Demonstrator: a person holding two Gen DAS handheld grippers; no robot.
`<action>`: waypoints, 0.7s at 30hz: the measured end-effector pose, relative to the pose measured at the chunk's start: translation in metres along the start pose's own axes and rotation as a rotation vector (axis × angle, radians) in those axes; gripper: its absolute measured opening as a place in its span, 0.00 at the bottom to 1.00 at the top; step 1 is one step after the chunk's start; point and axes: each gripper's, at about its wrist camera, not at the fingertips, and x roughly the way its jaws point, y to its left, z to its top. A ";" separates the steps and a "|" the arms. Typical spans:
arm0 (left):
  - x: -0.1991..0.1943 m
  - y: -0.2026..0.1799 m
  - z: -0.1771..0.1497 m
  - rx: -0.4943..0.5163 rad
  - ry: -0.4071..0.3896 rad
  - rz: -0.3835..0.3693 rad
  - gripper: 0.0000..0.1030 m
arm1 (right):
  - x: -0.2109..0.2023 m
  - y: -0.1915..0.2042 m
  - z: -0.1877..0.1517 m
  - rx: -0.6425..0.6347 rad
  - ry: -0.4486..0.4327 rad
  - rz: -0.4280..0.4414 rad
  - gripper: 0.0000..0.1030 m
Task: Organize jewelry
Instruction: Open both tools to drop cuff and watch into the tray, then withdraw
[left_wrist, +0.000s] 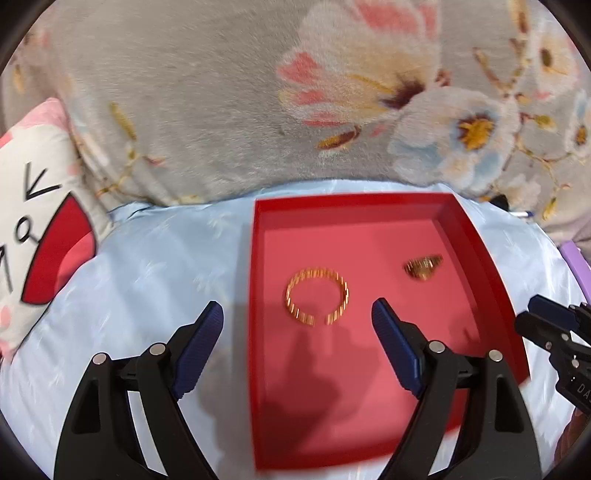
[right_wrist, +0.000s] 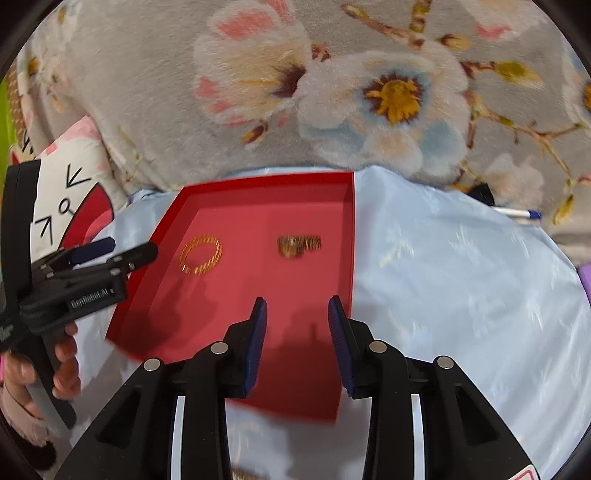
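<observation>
A red tray (left_wrist: 476, 243) (right_wrist: 166, 218) lies on a light blue satin cloth. In it lie a gold bracelet (left_wrist: 317, 301) (right_wrist: 201, 254), an open ring of small links, and a smaller gold piece (left_wrist: 422, 266) (right_wrist: 298, 245), blurred. My left gripper (left_wrist: 297, 317) is open and empty, just short of the bracelet, its left finger over the cloth and its right finger over the tray. It also shows in the right wrist view (right_wrist: 110, 251). My right gripper (right_wrist: 297, 314) is open and empty over the tray's near part, below the smaller piece. Its tip shows in the left wrist view (left_wrist: 543, 314).
A grey plush blanket with flowers (left_wrist: 258, 92) (right_wrist: 332, 92) rises behind the tray. A white and red cartoon cushion (left_wrist: 33, 206) (right_wrist: 74, 199) sits at the left. A pen (right_wrist: 517, 213) lies at the right on the cloth (right_wrist: 461, 277). A purple object (left_wrist: 576, 266) is at the right edge.
</observation>
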 end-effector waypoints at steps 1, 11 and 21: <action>-0.008 0.000 -0.008 0.002 -0.002 0.001 0.81 | -0.008 0.001 -0.011 -0.007 -0.002 -0.003 0.36; -0.084 0.004 -0.094 -0.008 -0.010 -0.018 0.89 | -0.071 0.022 -0.134 -0.065 -0.021 -0.036 0.51; -0.125 -0.008 -0.183 0.038 0.005 -0.030 0.90 | -0.104 0.024 -0.207 -0.018 -0.011 -0.011 0.51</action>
